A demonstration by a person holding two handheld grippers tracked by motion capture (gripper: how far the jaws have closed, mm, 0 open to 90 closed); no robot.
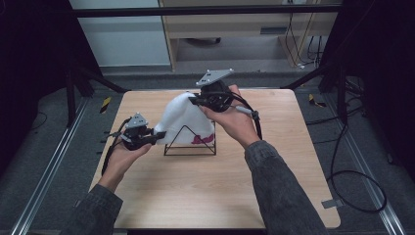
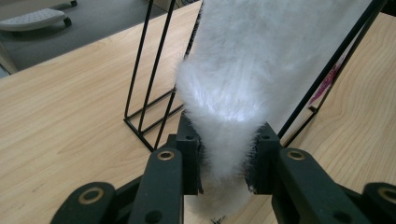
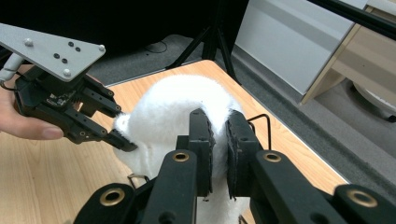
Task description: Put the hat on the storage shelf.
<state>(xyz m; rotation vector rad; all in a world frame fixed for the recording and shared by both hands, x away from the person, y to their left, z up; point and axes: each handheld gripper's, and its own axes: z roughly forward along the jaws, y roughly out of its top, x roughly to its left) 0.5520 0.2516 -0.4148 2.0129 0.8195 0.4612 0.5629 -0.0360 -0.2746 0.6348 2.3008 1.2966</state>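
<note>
Gripper [image 1: 157, 136] and fleece [image 1: 183, 117] over wooden table [image 1: 195, 186]

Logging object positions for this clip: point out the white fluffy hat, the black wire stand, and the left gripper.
white fluffy hat [image 1: 182, 117]: high view, middle of its white body.
black wire stand [image 1: 173, 144]: high view, left slanted rod of the triangular front.
left gripper [image 2: 225, 156]: left gripper view, midway between its fingers, shut on the hat's edge.

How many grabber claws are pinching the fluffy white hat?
2. The left gripper pinches the white hat at its lower left edge; the right gripper pinches it at the top, over the black wire rack.
</note>
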